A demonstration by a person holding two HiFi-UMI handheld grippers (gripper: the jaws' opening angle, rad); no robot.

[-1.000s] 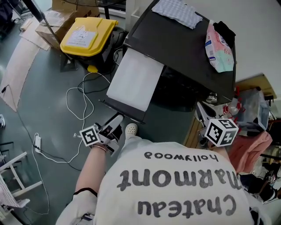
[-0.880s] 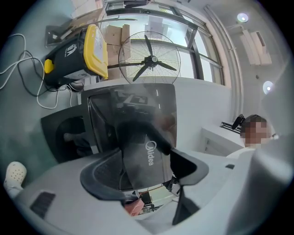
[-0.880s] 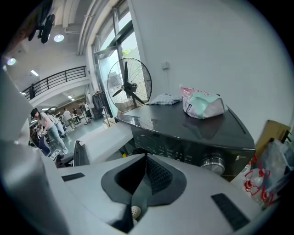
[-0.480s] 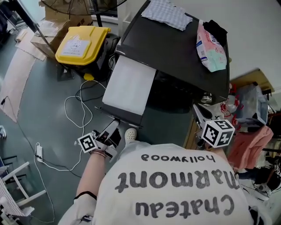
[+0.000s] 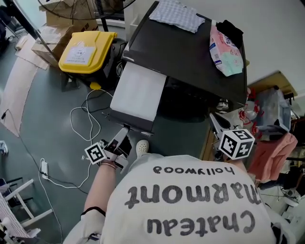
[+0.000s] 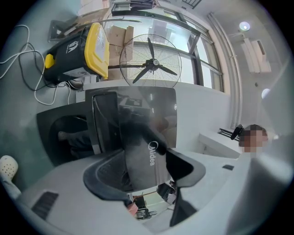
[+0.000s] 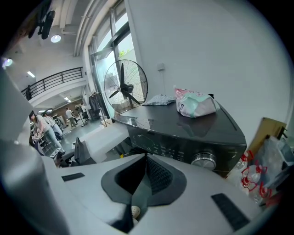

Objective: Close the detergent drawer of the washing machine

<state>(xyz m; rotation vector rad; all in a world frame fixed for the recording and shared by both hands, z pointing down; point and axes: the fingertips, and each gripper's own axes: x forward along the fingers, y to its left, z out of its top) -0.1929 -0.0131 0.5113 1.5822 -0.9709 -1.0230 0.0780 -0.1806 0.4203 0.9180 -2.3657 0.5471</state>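
Note:
The black washing machine (image 5: 190, 52) stands ahead with its detergent drawer (image 5: 138, 90) pulled far out, white on top. The drawer's dark front panel (image 6: 144, 151), marked Midea, sits between the pads of my left gripper (image 5: 125, 131). Its jaws have just been closing and now hold that panel. My right gripper (image 5: 214, 119) hangs at the machine's right front corner, below the control knob (image 7: 203, 159). In the right gripper view its pads (image 7: 158, 176) meet with nothing between them.
A yellow-lidded bin (image 5: 86, 45) and loose cables (image 5: 86, 114) lie on the floor to the left. A checked cloth (image 5: 177, 14) and a packet (image 5: 224, 45) rest on the machine. A fan (image 6: 149, 62) stands behind. Pink cloth and clutter (image 5: 274, 157) crowd the right.
The head view has shifted a little down and left. My left gripper now sits closer against the drawer's front. The right gripper has stayed where it was.

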